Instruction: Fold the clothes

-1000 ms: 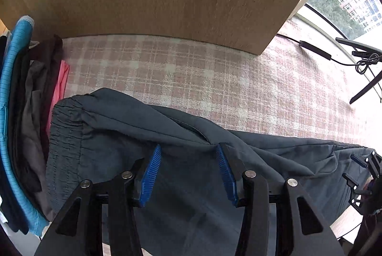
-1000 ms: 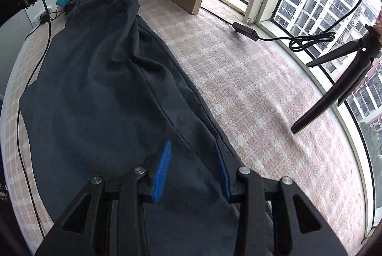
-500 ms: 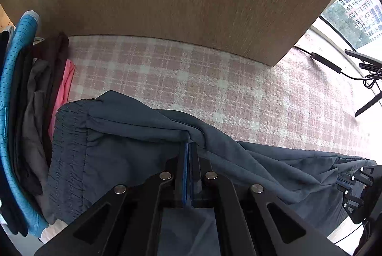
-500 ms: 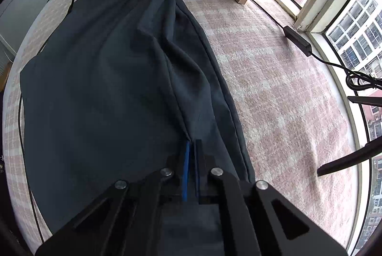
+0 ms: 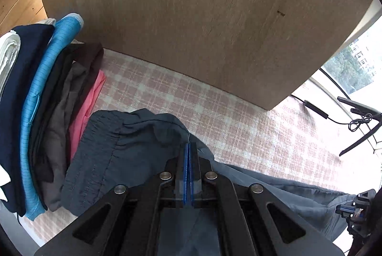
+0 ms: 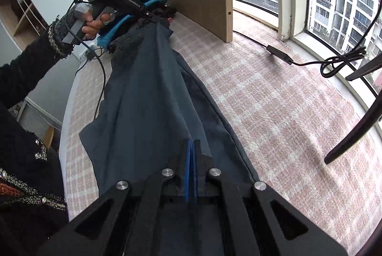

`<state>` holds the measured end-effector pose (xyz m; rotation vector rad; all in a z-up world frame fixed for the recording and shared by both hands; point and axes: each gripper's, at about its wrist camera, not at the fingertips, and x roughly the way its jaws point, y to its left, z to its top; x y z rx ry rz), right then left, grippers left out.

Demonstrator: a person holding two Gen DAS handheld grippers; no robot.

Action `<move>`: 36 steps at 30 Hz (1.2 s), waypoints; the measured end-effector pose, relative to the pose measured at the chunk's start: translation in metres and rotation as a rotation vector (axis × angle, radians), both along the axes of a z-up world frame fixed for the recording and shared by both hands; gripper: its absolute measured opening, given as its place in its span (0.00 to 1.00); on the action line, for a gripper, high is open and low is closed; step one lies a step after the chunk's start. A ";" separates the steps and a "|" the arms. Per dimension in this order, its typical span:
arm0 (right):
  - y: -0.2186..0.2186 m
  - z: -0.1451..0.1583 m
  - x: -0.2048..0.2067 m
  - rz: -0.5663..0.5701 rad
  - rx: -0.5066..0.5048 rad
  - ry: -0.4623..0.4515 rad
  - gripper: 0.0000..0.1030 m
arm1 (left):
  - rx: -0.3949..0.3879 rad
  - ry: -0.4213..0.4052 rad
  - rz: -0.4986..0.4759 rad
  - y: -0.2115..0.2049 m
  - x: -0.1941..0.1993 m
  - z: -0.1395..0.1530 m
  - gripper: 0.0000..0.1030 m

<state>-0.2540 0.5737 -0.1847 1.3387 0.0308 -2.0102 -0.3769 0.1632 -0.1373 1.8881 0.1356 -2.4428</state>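
The trousers (image 6: 152, 98) lay lengthwise on the checked bed cover (image 6: 274, 112), stretched between the two grippers and partly lifted off it. The left gripper (image 5: 188, 148) had its blue pads pressed together on a fold of the dark fabric just below the gathered waistband (image 5: 95, 148), which lay near the bed's head end. The right gripper (image 6: 191, 146) was likewise clamped on the trousers further down the leg, its fingers closed with cloth pinched between them. From the right wrist view, the fabric rose in a taut ridge from the right gripper up to the left one, held in a person's hand (image 6: 95, 24) with a dark knitted sleeve (image 6: 35, 57). One edge of the trousers hung loose toward the bed's near side.

Beside the waistband stood a stack of folded clothes (image 5: 40, 112) at the corner of the bed, with blue, navy, grey, pink and white layers. A wooden panel (image 5: 191, 29) rose at the head edge. A black cable (image 6: 281, 55) with an adapter lay on the cover along the window edge, near a black tripod leg (image 6: 353, 134).
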 end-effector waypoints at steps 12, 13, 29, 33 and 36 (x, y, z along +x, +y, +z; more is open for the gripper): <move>0.132 0.047 0.114 -0.321 0.198 0.194 0.23 | 0.089 0.034 -0.516 0.087 0.056 0.030 0.26; 0.154 0.049 0.132 -0.377 0.237 0.195 0.23 | 0.089 0.025 -0.589 0.104 0.066 0.031 0.28; 0.319 -0.005 0.193 -0.525 0.602 0.006 0.54 | -0.055 -0.136 -0.869 0.177 0.107 -0.019 0.34; 0.344 -0.026 0.183 -0.592 0.488 -0.057 0.54 | -0.067 -0.125 -0.888 0.163 0.108 -0.012 0.36; 0.340 -0.033 0.184 -0.565 0.448 -0.043 0.50 | -0.091 -0.110 -0.920 0.162 0.108 -0.012 0.41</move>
